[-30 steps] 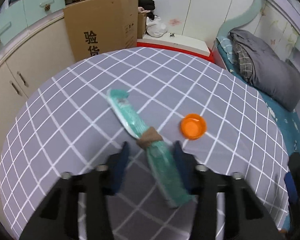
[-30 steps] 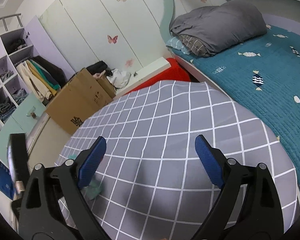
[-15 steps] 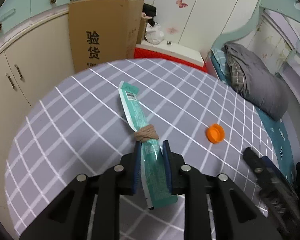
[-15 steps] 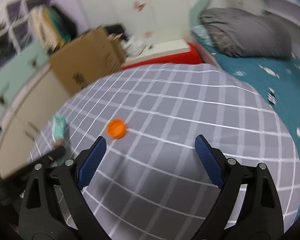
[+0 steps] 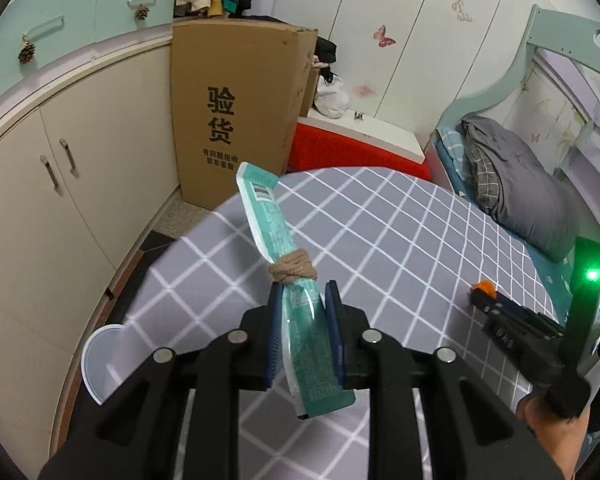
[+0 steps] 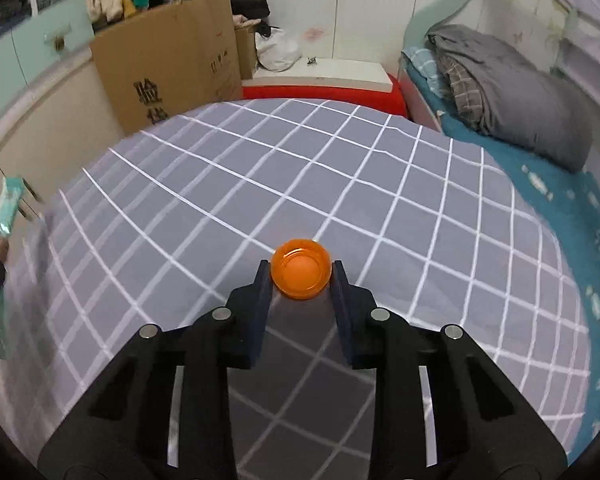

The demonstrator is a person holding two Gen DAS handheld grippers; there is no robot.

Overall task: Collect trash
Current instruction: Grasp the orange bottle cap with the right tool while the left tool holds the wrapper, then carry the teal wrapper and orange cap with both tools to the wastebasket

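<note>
1. Left gripper (image 5: 305, 294): jaws drawn in close, pads pressed on both sides of a held item, raised above the surface.
2. Right gripper (image 6: 300, 276): jaws narrowed, fingertips touching either side of a small round item, low over the surface.
3. Right gripper also visible in left view (image 5: 485, 298).

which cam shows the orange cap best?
Right wrist: the orange cap sits centred and sharp between the right gripper fingers, on the checked cloth. Left wrist shows only a sliver behind that gripper.

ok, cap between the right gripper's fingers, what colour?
Orange cap, clearest in the right wrist view.
</note>
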